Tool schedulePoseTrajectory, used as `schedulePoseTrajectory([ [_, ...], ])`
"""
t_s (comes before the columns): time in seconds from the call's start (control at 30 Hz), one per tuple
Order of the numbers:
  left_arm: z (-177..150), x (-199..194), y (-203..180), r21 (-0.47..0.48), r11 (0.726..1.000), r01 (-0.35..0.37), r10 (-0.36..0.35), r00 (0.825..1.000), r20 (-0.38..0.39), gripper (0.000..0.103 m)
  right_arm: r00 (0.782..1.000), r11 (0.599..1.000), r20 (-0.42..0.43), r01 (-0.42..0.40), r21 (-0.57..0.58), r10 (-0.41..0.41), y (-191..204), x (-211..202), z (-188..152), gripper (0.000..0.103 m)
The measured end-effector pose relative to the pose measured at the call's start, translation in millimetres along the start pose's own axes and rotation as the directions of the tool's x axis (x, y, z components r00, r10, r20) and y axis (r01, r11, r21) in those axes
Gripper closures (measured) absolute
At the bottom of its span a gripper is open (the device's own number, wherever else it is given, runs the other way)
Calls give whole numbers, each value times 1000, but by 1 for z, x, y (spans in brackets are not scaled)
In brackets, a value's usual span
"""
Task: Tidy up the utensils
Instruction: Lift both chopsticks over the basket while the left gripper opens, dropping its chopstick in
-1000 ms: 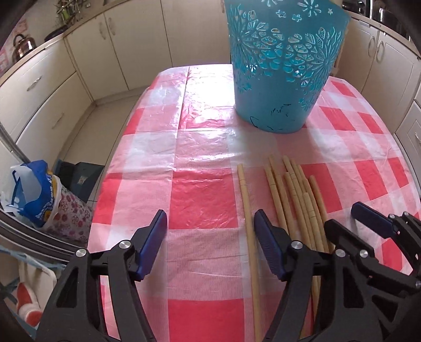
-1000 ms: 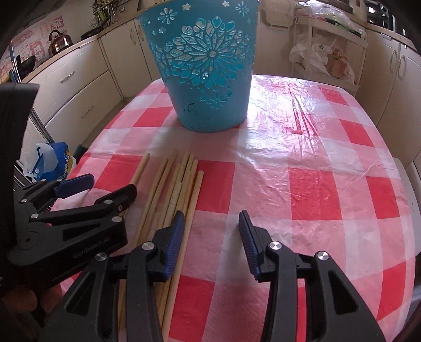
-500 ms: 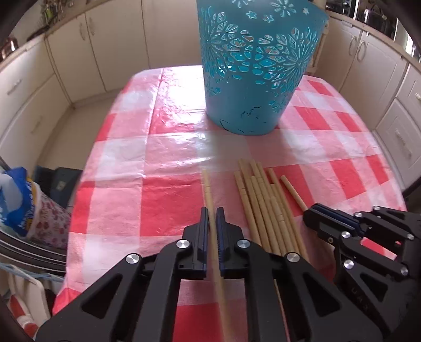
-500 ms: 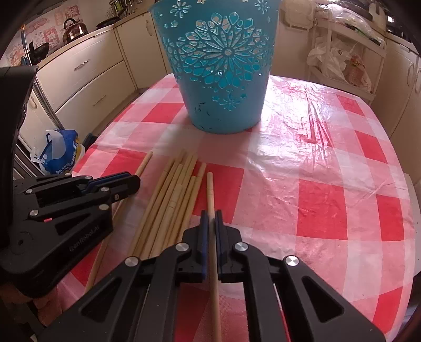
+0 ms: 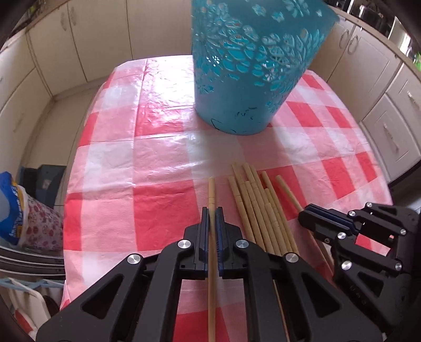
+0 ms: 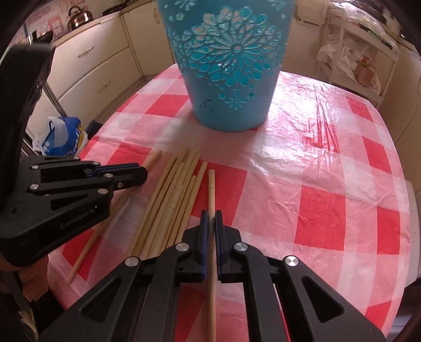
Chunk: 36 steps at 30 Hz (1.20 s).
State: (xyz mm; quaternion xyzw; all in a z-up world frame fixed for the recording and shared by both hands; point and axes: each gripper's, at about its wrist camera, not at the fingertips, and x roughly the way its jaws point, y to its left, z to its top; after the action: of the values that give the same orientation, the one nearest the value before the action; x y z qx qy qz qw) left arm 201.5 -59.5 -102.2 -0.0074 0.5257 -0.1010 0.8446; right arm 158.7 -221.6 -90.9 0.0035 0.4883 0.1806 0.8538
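Observation:
Several wooden chopsticks (image 5: 259,207) lie side by side on the red-and-white checked tablecloth (image 5: 158,210); they also show in the right wrist view (image 6: 171,200). My left gripper (image 5: 212,213) is shut on one chopstick (image 5: 211,189), held just left of the pile. My right gripper (image 6: 211,215) is shut on another chopstick (image 6: 211,184), just right of the pile. A tall blue cut-out basket (image 5: 252,60) stands on the table beyond them, also in the right wrist view (image 6: 229,65). Each gripper shows in the other's view, the right (image 5: 306,217) and the left (image 6: 143,171).
Cream kitchen cabinets (image 5: 79,47) surround the table. Bags (image 5: 23,210) sit on the floor left of the table. A rack with plastic bags (image 6: 350,60) stands at the back right. A kettle (image 6: 77,17) is on the counter at back left.
Both grippers were open over the pile a second ago; each has closed on one chopstick and drawn it away from the pile. Both have moved nearer the basket.

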Motion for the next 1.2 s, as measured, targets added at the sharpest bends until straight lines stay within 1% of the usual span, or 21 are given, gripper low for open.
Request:
schedulePoseTrajectory([
  [0.07,1,-15,8,-14,1000,14,-14,999,30,98,998,997,59,-32,71,28,-9,-14,-2,97],
  [0.1,1,-26,15,-33,999,34,-33,998,48,98,993,991,99,-69,111,58,-15,-23,-4,97],
  [0.17,3,-48,24,-49,997,56,-51,993,103,98,982,978,170,-110,174,81,-23,-41,-7,97],
  [0.2,4,-60,27,-51,997,62,-54,990,133,98,972,971,213,-141,195,98,-25,-50,-10,97],
  [0.27,4,-88,33,-57,995,87,-74,977,200,98,951,958,286,-182,222,115,-27,-67,-14,97],
  [0.33,6,-114,35,-56,992,110,-91,958,270,98,932,950,340,-212,227,127,-27,-79,-15,97],
  [0.4,11,-134,37,-57,989,139,-114,939,326,98,917,948,377,-224,227,127,-26,-90,-11,97],
  [0.5,21,-157,36,-53,980,190,-154,902,403,98,893,943,430,-247,222,132,-26,-103,0,97],
  [0.53,26,-163,36,-47,975,216,-176,886,429,98,887,943,442,-252,217,135,-26,-107,4,97],
  [0.63,43,-175,33,-36,967,253,-205,854,479,98,872,942,470,-264,209,140,-27,-119,10,97],
  [0.73,62,-184,26,-25,960,279,-225,822,523,98,863,938,483,-275,211,145,-31,-124,10,97],
  [0.8,78,-191,22,-20,958,286,-227,796,561,98,861,937,488,-277,213,144,-32,-124,9,97],
  [0.87,94,-195,16,-13,955,296,-227,760,608,98,860,937,490,-277,214,142,-32,-124,7,97],
  [0.97,116,-195,6,-9,954,300,-213,697,685,98,858,938,495,-272,215,136,-34,-124,6,97],
  [1.03,131,-190,3,-31,955,295,-184,670,719,98,859,939,494,-267,215,131,-37,-122,4,97],
  [1.07,139,-186,2,-46,954,296,-167,652,739,98,860,939,492,-267,216,132,-38,-120,3,97],
  [1.13,152,-181,3,-83,951,299,-129,624,771,98,864,938,486,-266,220,131,-42,-117,2,97],
  [1.2,165,-179,4,-124,948,293,-76,588,806,98,868,936,479,-267,228,130,-46,-113,0,97],
])
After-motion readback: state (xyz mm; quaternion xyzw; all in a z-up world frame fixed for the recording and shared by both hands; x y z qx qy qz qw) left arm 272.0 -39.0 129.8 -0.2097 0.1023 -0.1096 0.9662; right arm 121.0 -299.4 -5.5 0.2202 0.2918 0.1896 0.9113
